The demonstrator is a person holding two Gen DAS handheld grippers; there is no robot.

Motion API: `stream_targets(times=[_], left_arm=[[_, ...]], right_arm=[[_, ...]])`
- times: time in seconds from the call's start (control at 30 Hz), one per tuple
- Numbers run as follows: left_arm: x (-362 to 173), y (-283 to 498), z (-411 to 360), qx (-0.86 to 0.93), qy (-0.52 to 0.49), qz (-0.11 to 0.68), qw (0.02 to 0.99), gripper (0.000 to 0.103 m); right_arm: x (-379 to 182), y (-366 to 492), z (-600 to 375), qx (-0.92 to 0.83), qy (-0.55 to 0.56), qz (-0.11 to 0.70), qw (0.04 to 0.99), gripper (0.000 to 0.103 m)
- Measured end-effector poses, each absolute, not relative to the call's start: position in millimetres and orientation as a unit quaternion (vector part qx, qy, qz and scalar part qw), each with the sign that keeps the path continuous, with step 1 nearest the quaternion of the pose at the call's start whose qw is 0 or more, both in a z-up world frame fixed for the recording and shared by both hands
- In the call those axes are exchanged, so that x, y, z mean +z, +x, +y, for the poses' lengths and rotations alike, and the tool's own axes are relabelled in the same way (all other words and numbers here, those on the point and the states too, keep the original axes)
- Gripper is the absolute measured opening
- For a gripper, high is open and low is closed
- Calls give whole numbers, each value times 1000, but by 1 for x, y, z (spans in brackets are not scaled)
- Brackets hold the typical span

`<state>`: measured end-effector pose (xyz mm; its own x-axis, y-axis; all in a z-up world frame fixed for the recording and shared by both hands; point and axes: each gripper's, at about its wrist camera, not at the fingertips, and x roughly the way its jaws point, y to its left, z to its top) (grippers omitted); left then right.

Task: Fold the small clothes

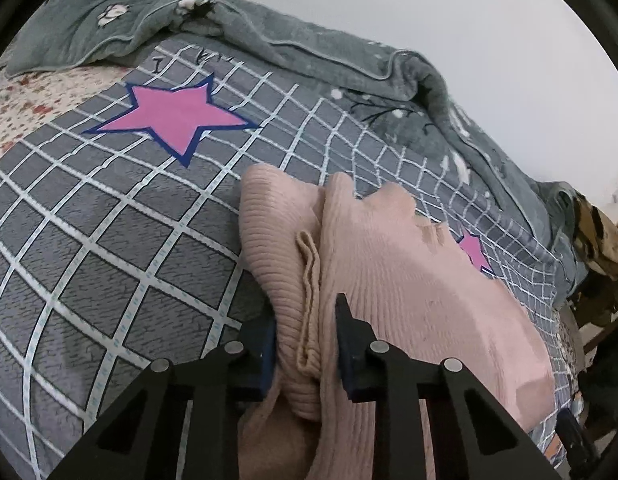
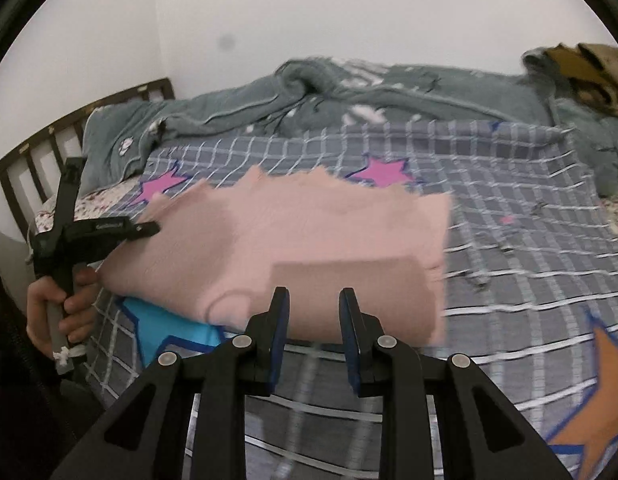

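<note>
Where the checked bedspread [image 2: 509, 216] covers the bed, a pink sweater [image 2: 293, 240] lies partly folded, grey blanket [image 2: 349, 96] bunched behind it. Left gripper [image 1: 305, 332] at the sweater's left edge: jaws narrow, clamped on a bunched ribbed fold. Right gripper [image 2: 314, 300] just before the sweater's near edge: jaws narrowly parted, nothing between them, fabric beyond the tips.

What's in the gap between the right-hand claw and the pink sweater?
Only checked bedspread. In the right wrist view, the right gripper stands open just short of the pink sweater, with nothing between its fingers.
</note>
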<state>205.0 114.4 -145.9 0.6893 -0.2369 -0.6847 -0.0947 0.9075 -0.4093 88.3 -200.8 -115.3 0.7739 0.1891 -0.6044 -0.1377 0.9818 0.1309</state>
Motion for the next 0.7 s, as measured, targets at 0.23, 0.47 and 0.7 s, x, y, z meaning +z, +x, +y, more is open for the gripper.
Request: stream_targets(times=[0.23,0.47,0.7], left_arm=[[-97,198,95,-33,-240,377,894,23],[-42,204,24,-40,-219,385,896,22],[-34,207,-93,-103,-171,408,891,21]], right_arm=[[-119,78,-252,68,73,332,938,26],[-103,61,-277,82,62,301,948,26],[-92,40,-302,84,77,298,948,26]])
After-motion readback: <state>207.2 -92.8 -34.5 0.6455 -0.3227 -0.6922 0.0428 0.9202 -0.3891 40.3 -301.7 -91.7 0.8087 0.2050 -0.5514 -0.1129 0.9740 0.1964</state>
